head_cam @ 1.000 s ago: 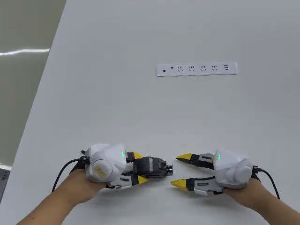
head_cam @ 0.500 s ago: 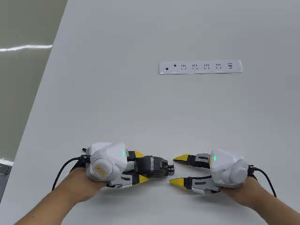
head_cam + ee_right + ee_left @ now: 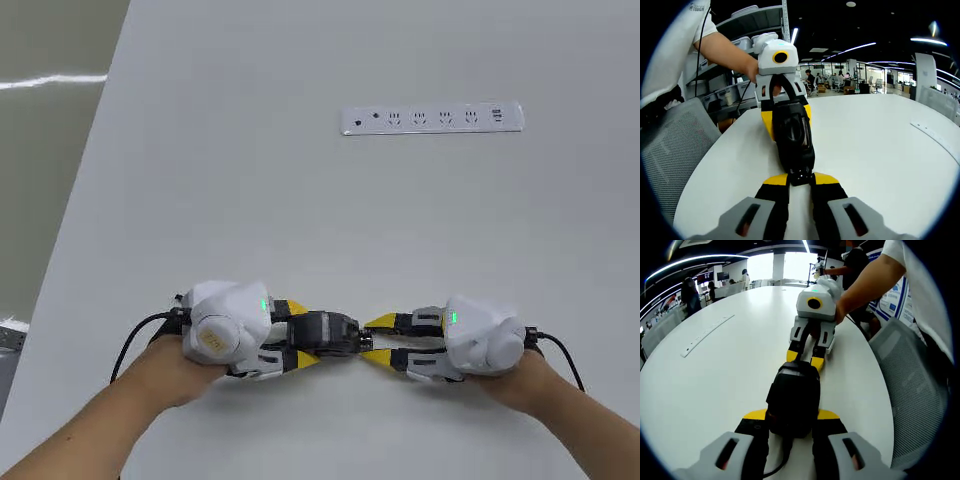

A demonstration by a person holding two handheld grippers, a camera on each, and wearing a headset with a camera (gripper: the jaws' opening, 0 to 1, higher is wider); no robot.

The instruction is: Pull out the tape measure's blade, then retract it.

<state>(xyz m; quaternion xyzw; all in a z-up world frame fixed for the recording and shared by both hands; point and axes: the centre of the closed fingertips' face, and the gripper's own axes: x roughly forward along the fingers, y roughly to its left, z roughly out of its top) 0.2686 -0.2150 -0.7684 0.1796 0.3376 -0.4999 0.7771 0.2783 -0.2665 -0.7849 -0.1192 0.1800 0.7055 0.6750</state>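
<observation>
Table (image 3: 300, 200): under everything.
Power strip (image 3: 432, 118): on the table's far side, right of centre, well apart from the rest.
Tape measure (image 3: 325, 333): near the table's front edge, between the two grippers.
Left gripper (image 3: 300, 333): left of the tape measure, one jaw on each side of it.
Right gripper (image 3: 376, 339): right of the tape measure, facing the left gripper, jaw tips flanking its right end.

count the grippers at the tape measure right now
2. The left gripper clamps the black tape measure by its body; the right gripper has its yellow tips flanking the other end, grip unclear.
</observation>
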